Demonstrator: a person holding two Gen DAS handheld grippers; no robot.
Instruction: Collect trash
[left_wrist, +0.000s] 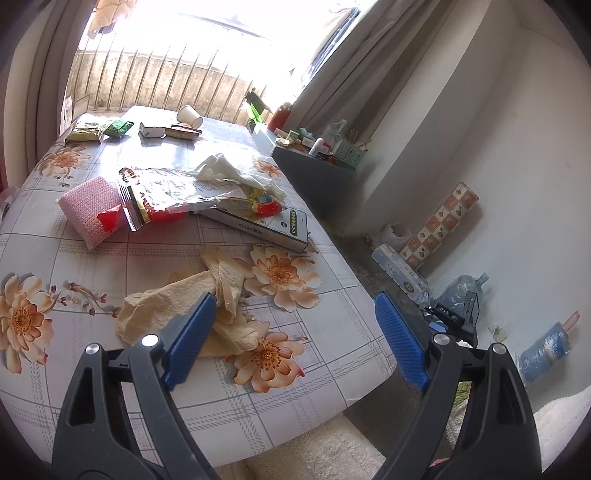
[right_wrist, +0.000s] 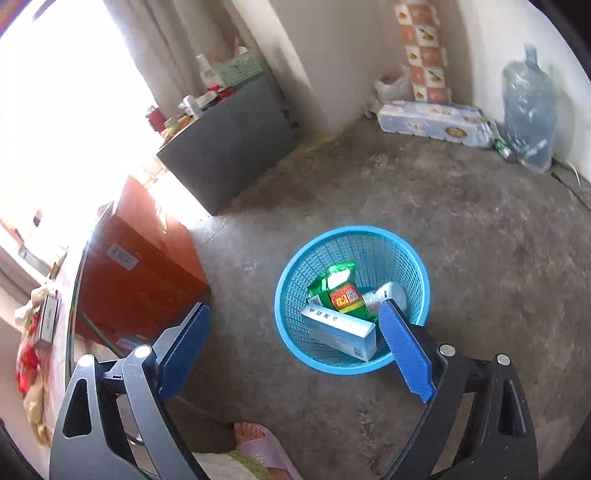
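In the left wrist view my left gripper (left_wrist: 295, 314) is open and empty, low over the near edge of a floral table (left_wrist: 332, 332). A crumpled yellowish tissue (left_wrist: 177, 302) lies by its left finger. Farther back lie a clear snack wrapper (left_wrist: 162, 192), a white tissue (left_wrist: 229, 170), a flat carton (left_wrist: 266, 225), a pink pack (left_wrist: 88, 206) and a paper cup (left_wrist: 189, 116). In the right wrist view my right gripper (right_wrist: 295, 325) is open and empty above a blue mesh basket (right_wrist: 413, 258) on the floor. The basket holds a white box (right_wrist: 340, 332), a green packet (right_wrist: 336, 284) and a white bottle (right_wrist: 384, 295).
A red-brown cabinet (right_wrist: 140, 266) and a grey box (right_wrist: 229, 147) with clutter stand left of the basket. A tissue-roll pack (right_wrist: 432, 123) and water jug (right_wrist: 528, 107) lie by the far wall. A slippered foot (right_wrist: 258, 443) is below the gripper. Small packets (left_wrist: 99, 131) sit at the table's far end.
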